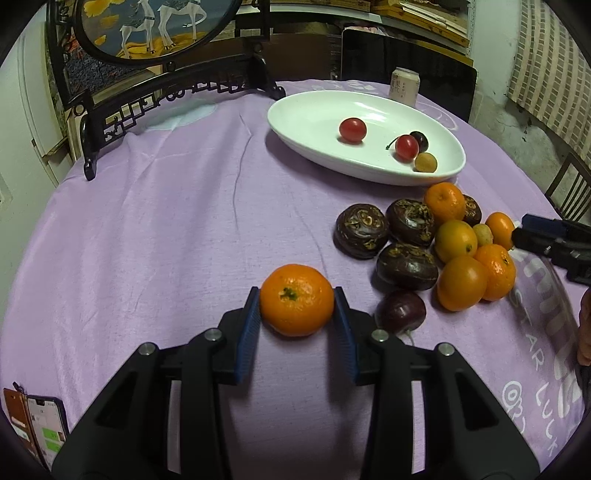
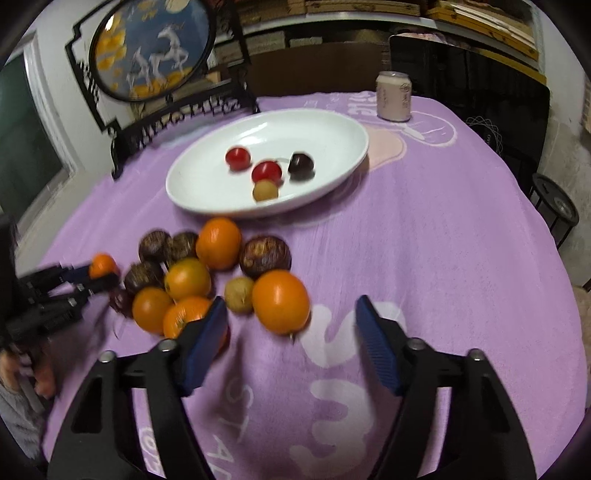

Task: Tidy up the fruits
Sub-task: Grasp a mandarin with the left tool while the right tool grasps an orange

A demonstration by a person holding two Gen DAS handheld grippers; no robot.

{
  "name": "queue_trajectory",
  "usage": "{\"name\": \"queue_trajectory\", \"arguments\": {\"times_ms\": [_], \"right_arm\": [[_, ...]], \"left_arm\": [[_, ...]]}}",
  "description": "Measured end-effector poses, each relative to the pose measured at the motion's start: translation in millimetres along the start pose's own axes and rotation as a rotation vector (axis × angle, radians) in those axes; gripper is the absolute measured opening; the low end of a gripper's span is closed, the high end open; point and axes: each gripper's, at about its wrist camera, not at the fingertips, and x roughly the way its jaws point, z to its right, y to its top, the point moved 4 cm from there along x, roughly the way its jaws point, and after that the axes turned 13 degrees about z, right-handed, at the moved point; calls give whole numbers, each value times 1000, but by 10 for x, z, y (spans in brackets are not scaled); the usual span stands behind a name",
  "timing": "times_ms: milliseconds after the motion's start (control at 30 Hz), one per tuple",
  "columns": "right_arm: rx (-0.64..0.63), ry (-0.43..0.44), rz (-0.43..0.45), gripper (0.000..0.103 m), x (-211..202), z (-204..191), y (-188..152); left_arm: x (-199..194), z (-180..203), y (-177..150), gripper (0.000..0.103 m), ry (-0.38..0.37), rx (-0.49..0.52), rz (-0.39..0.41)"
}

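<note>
My left gripper is shut on a mandarin, its blue pads pressed on both sides; it also shows in the right wrist view. A heap of mandarins and dark brown water chestnuts lies to its right. A white oval plate behind holds two red cherry tomatoes, a dark cherry and a small tan fruit. My right gripper is open and empty, just short of a mandarin at the heap's near edge.
A drink can stands behind the plate. A carved black screen with a deer painting stands at the back left. A phone in a brown case lies at the near left. The purple cloth covers the table.
</note>
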Motion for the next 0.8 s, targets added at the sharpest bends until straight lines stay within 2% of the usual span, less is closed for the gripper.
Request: {"name": "queue_trajectory", "arguments": {"times_ms": [133,533,700,800], "right_arm": [[-12,0,-18,53,45,-1,-48],[2,26,-17,51,151,11,-25],[6,45,-30,39,192,4,-23],[4,51,-33,37,191,-10,-29]], "left_arm": [[-1,29,-9,39,0,17,-2],[25,63,-35,40,-2,33,-17],[30,62,-39,40,-2,37,-17],[29,62,-39,40,-2,36,-16]]}}
